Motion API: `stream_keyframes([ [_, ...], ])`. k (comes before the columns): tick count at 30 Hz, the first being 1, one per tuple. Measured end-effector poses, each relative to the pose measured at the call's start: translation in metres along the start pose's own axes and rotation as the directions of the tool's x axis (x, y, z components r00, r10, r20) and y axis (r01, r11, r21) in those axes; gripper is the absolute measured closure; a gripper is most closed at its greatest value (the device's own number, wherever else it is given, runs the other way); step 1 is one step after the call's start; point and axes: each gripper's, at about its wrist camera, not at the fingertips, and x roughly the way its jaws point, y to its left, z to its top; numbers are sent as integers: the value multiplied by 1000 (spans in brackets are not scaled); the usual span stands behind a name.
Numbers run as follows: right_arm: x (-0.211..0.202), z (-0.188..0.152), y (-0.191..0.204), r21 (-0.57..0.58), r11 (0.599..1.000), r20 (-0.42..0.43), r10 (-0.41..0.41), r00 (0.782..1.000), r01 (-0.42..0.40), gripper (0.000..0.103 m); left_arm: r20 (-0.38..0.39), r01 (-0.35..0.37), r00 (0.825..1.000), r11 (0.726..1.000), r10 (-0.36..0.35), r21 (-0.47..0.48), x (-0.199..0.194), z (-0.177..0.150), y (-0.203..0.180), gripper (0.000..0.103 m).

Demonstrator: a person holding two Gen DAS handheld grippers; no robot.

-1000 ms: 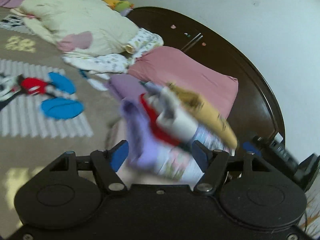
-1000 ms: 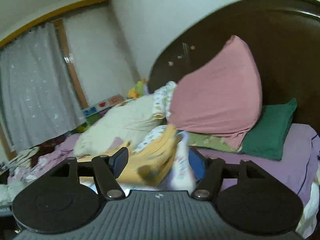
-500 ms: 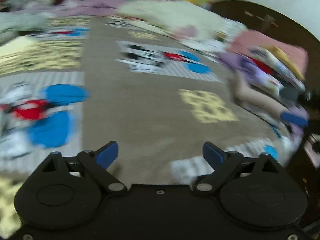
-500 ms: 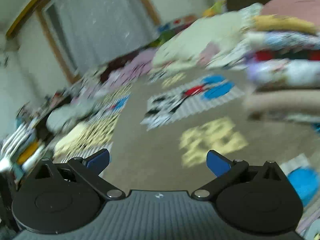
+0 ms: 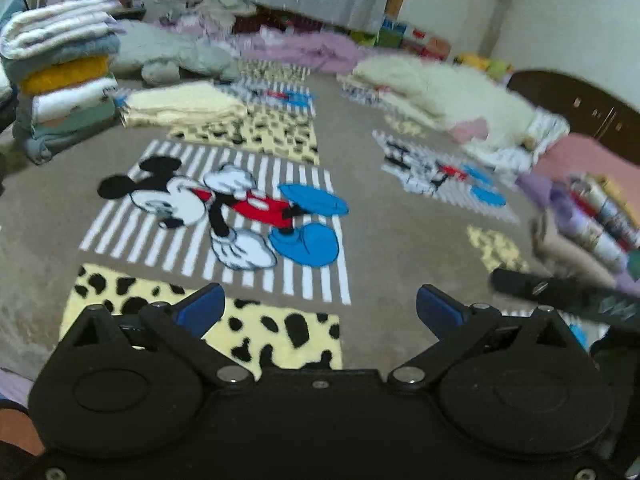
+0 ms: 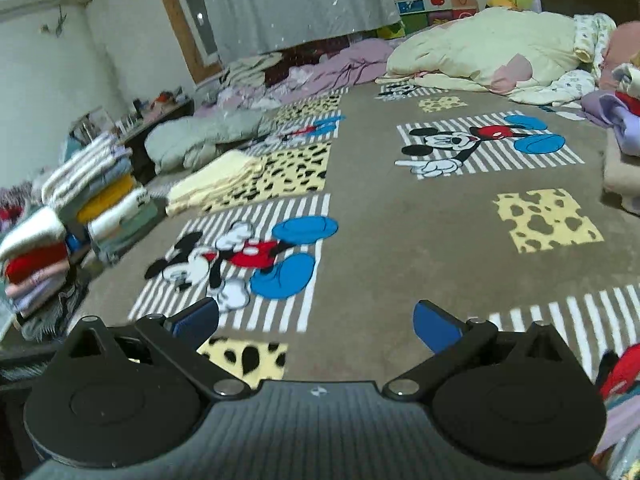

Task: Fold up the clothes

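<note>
Both hand-held grippers swung away from clothes stack (image 5: 592, 220).

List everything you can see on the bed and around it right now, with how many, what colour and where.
Cartoon-mouse printed blanket: one, brown with striped and yellow spotted panels, covers the bed.
Folded clothes stack: one, white, blue, orange and green layers, far left edge.
Folded pale yellow cloth: one, beside that stack.
Grey-green bundle: one, behind the yellow cloth.
Cream quilt: one, crumpled, far right near the dark headboard.
Folded garments pile: one, purple, red, white, right edge.
Grey curtain: one, back wall.
Left tool: open, empty.
Right tool: open, empty.
</note>
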Motion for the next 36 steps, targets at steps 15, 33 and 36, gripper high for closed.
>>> stream_keyframes([
  [15,-16,-15,33,-116,988,1,-101,995,100,0,62,-75,996,993,69,94,-33,-15,-11,0],
  [33,-13,-24,46,-176,975,-20,-140,990,135,0,58,-99,994,991,94,85,-34,-27,-7,0],
  [36,-12,-25,46,-173,976,-25,-141,990,135,0,57,-74,996,995,69,73,-35,-28,-5,0],
])
